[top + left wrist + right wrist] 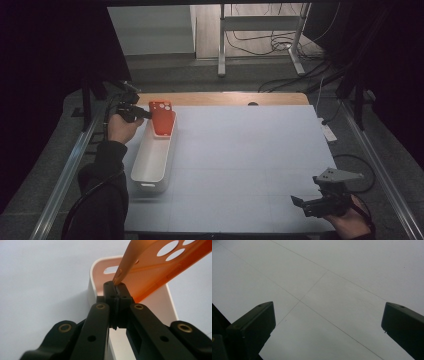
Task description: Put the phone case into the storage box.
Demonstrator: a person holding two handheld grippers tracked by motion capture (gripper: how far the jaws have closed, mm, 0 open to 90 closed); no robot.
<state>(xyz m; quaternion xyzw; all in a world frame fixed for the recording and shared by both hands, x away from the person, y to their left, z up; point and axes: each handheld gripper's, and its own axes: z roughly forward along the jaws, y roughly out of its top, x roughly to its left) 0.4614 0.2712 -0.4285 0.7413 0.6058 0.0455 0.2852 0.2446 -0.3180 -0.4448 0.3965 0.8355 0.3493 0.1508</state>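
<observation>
high view has the left tongs pinched shut on the edge of an orange phone case, holding it tilted over the far end of a long white bin at the left side of the table. so the case is up in the air, its lower end just at the rim, not inside yet.

left gripper view is the good one: the black pads clamp the thin side wall of the case, and the bin's rounded corner sits right below. looks to me like the drop-in step. next move probably calls for lowering a bit more so the case clears the rim, then letting go.

materials: the case looks like soft, slightly see-through rubbery plastic with round camera cutouts and a button slot, so i'd guess it flexes. the bin is smooth matte plastic with rounded corners. table cover is pale with faint seam lines.

right tongs sit wide open near the front right corner, holding nothing.
</observation>
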